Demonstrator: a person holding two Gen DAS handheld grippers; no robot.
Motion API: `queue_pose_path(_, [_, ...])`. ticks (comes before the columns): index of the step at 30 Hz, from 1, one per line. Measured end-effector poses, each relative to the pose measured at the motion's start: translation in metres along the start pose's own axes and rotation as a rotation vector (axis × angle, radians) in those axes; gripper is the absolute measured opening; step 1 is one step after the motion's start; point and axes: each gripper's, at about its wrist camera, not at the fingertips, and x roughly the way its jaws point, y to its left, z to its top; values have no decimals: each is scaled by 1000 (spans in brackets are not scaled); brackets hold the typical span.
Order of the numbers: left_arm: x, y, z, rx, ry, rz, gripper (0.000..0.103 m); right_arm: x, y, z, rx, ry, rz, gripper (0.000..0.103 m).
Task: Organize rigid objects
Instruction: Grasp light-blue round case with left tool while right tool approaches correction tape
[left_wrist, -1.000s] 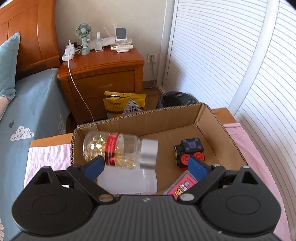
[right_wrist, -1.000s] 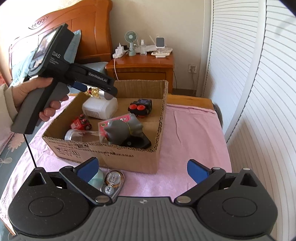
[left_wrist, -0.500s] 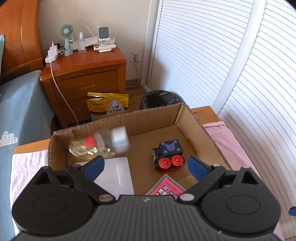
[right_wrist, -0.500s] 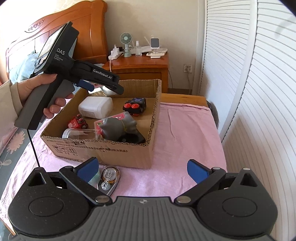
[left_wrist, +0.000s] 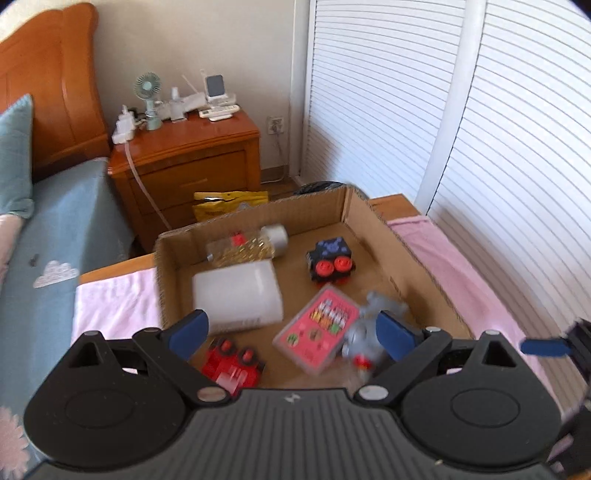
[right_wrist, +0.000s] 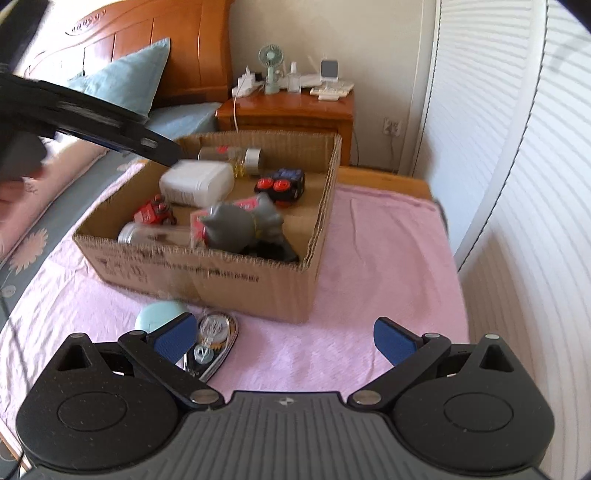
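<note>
A cardboard box (left_wrist: 373, 218) (right_wrist: 207, 273) sits on a pink cloth. In it lie a clear capsule bottle with a silver cap (left_wrist: 251, 243) (right_wrist: 236, 157), a white container (left_wrist: 236, 295) (right_wrist: 195, 182), a black toy with red wheels (left_wrist: 330, 260) (right_wrist: 282, 184), a pink card box (left_wrist: 317, 336), a grey toy (left_wrist: 369, 332) (right_wrist: 236, 223) and a red toy car (left_wrist: 232, 363) (right_wrist: 155, 212). My left gripper (left_wrist: 291, 328) is open and empty above the box's near side. My right gripper (right_wrist: 286, 336) is open and empty in front of the box, above a correction-tape dispenser (right_wrist: 214, 338) and a mint round case (right_wrist: 159, 315).
A wooden nightstand (left_wrist: 184, 162) with a small fan and chargers stands behind the box. A bed with a blue cover (left_wrist: 55, 229) is to the left. White louvered doors (left_wrist: 498, 129) are on the right. A yellow bag (left_wrist: 229, 201) sits on the floor.
The capsule bottle has left my left gripper and now lies at the back of the box. The left gripper has pulled back and up. The right gripper has moved closer to the items on the cloth.
</note>
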Motion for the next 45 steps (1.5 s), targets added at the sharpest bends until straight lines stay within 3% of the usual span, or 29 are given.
queue_pose_path(9, [-48, -7, -56, -30, -42, 86, 100, 29, 30, -25, -35, 99, 32, 103])
queue_pose_path(19, [-30, -30, -115, -41, -46, 153, 100, 54, 54, -44, -105, 98, -73, 103])
queue_pose_path(26, [-8, -52, -126, -25, -29, 155, 100, 51, 25, -49, -35, 100, -84, 103])
queue_pose_path(31, [9, -62, -129, 76, 4, 136, 100, 50, 11, -50, -2, 103, -95, 103])
queue_pose_path(35, [18, -58, -126, 133, 75, 121, 100, 50, 0, -51, 10, 100, -100, 103])
queue_pose_path(41, [1, -48, -111, 150, 126, 106, 100, 50, -5, -49, 18, 93, -105, 103])
queue_pose_path(45, [-26, -45, -105, 155, 117, 130, 100, 50, -6, -52, 9, 80, -98, 103])
